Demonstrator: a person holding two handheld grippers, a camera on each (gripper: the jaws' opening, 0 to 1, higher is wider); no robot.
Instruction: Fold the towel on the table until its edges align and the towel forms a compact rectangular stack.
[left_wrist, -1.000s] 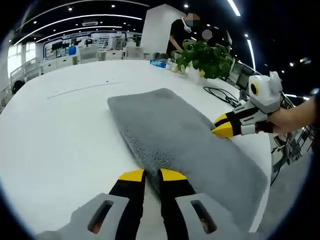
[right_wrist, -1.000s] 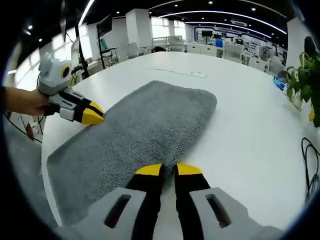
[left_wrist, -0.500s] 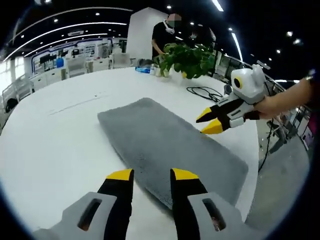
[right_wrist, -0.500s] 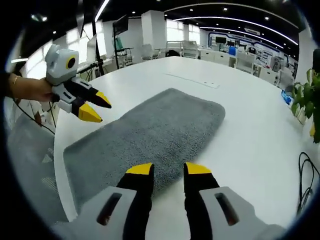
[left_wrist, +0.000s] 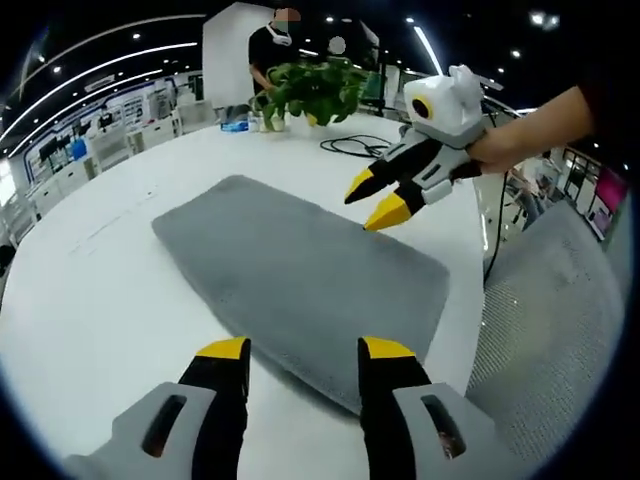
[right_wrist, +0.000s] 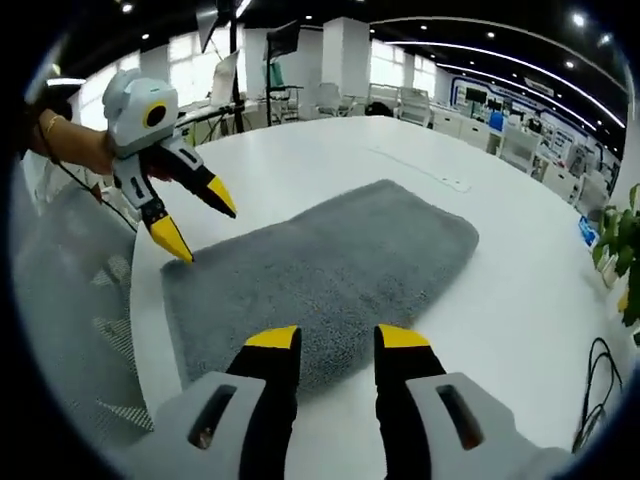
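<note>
Both tongs (left_wrist: 302, 350) (right_wrist: 339, 338) now lifted, spread; grey towel (left_wrist: 295, 270) (fuzzy, folded) flat on table (left_wrist: 90, 290).

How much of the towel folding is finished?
Done: the grey towel lies on the white table as a long, flat rectangle with a doubled-looking near edge. In hand: nothing; the left gripper and right gripper are both open, off the towel. Left: probably another fold to make it compact.

No text, label, brand, number or sign can be read on anything in either view.
</note>
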